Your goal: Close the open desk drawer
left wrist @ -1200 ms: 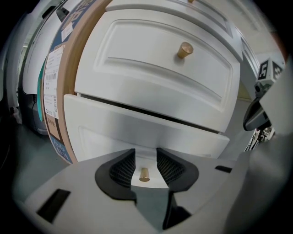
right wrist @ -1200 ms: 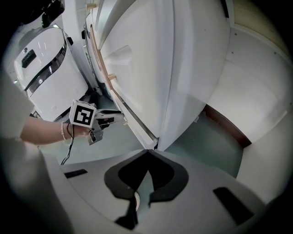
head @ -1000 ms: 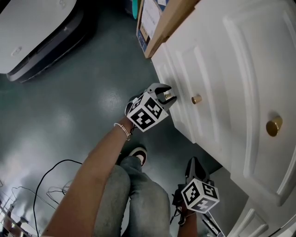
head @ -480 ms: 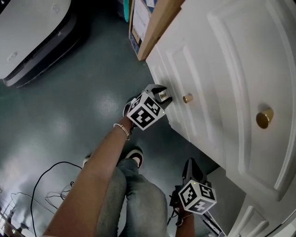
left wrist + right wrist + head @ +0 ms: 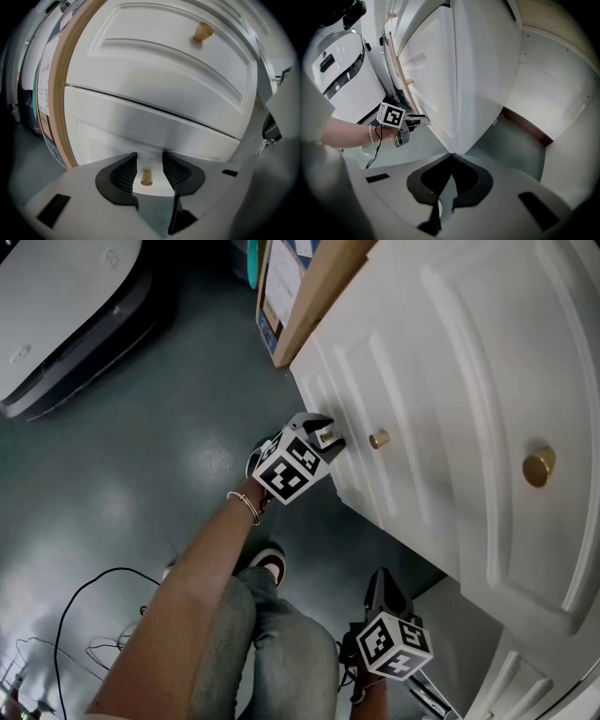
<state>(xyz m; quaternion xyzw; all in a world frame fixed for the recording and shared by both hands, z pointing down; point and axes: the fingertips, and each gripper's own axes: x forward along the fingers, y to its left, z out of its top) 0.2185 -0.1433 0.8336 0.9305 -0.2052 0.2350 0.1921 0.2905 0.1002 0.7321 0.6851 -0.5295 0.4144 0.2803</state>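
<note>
The white desk's lower drawer front (image 5: 361,399) carries a small brass knob (image 5: 379,439). Above it sits a larger drawer front (image 5: 487,381) with its own knob (image 5: 538,468). My left gripper (image 5: 326,433) is up against the lower front, just left of its knob. Its jaws have just been opening. In the left gripper view it (image 5: 150,161) is open, and the knob (image 5: 146,177) shows in the gap, touched by neither pad. I cannot tell how far this drawer stands out. My right gripper (image 5: 380,579) hangs low beside the desk corner, shut (image 5: 451,154) and empty.
A white rounded appliance (image 5: 66,306) lies on the dark floor at upper left. A labelled cardboard box (image 5: 279,292) leans beside the desk's wooden edge. Black cables (image 5: 84,615) trail at lower left. The person's leg and shoe (image 5: 272,563) are below the left arm.
The head view has drifted a little, so the drawers sit slightly further left. Both grippers keep their places relative to the desk.
</note>
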